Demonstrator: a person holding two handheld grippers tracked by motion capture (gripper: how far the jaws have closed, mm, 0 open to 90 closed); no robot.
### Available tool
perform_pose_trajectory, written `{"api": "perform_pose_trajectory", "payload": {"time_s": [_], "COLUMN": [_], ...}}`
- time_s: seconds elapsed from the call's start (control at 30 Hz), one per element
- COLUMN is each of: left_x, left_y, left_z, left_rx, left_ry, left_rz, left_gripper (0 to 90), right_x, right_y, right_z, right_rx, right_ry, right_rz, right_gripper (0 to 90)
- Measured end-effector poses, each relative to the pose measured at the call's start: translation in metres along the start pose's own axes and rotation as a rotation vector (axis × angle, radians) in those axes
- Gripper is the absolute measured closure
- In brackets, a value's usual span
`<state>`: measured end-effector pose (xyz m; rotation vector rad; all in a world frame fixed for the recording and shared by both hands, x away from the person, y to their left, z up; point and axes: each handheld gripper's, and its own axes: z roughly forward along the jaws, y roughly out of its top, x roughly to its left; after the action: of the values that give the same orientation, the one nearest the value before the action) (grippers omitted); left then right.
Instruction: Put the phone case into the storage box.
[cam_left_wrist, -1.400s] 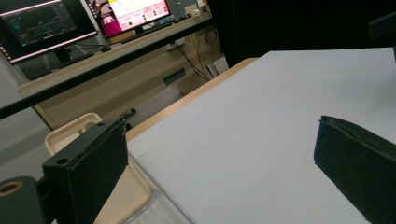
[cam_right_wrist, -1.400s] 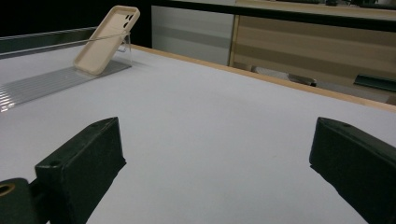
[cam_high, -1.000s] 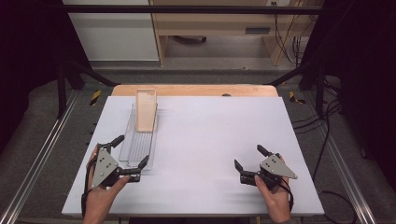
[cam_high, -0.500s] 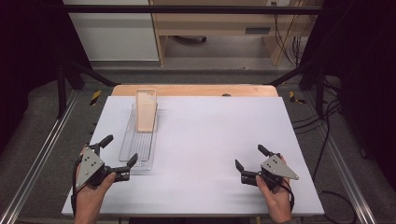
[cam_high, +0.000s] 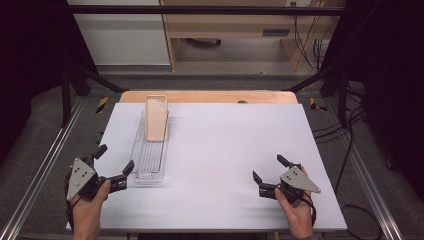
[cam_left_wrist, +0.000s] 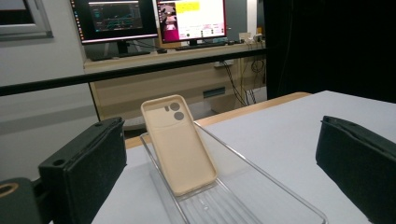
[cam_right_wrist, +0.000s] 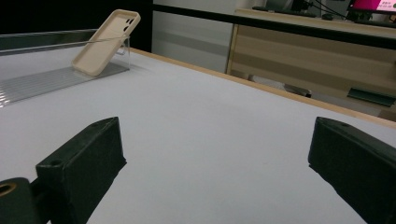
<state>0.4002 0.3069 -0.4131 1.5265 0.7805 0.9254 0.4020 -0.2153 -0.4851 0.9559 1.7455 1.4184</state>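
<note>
Landmark for these notes: the clear tray (cam_high: 142, 162), lying lengthwise on the left half of the white table (cam_high: 220, 150).

Hard to read: I lose the tray's walls against the tabletop in the high view; only its ribbed floor and faint edges register. In the left gripper view its near end is cut off by the bottom of the frame. In the right gripper view its long wall is a pale streak, and I cannot make out its near corner.

The beige phone case (cam_high: 156, 118) stands in the tray's far end, tilted back, camera cut-outs at the top, foot on the ribbed floor. I cannot tell what its top leans on.

My left gripper (cam_high: 114, 165) sits just beside the tray's near end, on its left, jaws spread wide and holding nothing; one jaw tip is near the tray's near corner, and I cannot tell whether it touches. My right gripper (cam_high: 270, 170) is well apart from the tray, across the table to its right, jaws likewise spread and empty.

Beyond the tray's far end: the table's wooden edge strip (cam_high: 210, 96), a black rail (cam_left_wrist: 140, 72), then a desk with two lit monitors (cam_left_wrist: 154, 18). Nothing lies between either gripper and the case.
</note>
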Motion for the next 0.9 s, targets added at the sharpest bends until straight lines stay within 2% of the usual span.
{"api": "perform_pose_trajectory", "payload": {"time_s": [0.27, 0.3, 0.33, 0.47, 0.57, 0.9], "left_x": [0.01, 0.01, 0.011, 0.014, 0.016, 0.017], "left_y": [-0.007, -0.008, -0.01, -0.014, -0.018, -0.026], "left_z": [-0.003, -0.003, -0.003, -0.003, -0.002, 0.0], "left_rx": [-0.005, -0.01, 0.001, 0.005, 0.0, 0.015], "left_ry": [0.022, 0.01, 0.024, 0.018, 0.006, -0.01], "left_rz": [-0.035, -0.037, -0.042, -0.062, -0.093, -0.097], "left_gripper": [1.5, 1.5, 1.5, 1.5, 1.6, 1.8], "right_x": [-0.001, -0.001, -0.002, -0.003, -0.004, -0.007], "right_y": [0.0, 0.0, 0.0, -0.001, -0.001, -0.002], "right_z": [-0.001, -0.001, -0.001, -0.002, -0.002, -0.003], "right_rx": [0.002, 0.002, 0.002, 0.002, 0.003, 0.003], "right_ry": [0.001, 0.001, 0.001, 0.001, -0.001, -0.006], "right_rz": [-0.001, 0.001, -0.001, -0.001, -0.005, -0.008], "right_gripper": [3.6, 3.7, 3.7, 3.7, 3.7, 3.4]}}
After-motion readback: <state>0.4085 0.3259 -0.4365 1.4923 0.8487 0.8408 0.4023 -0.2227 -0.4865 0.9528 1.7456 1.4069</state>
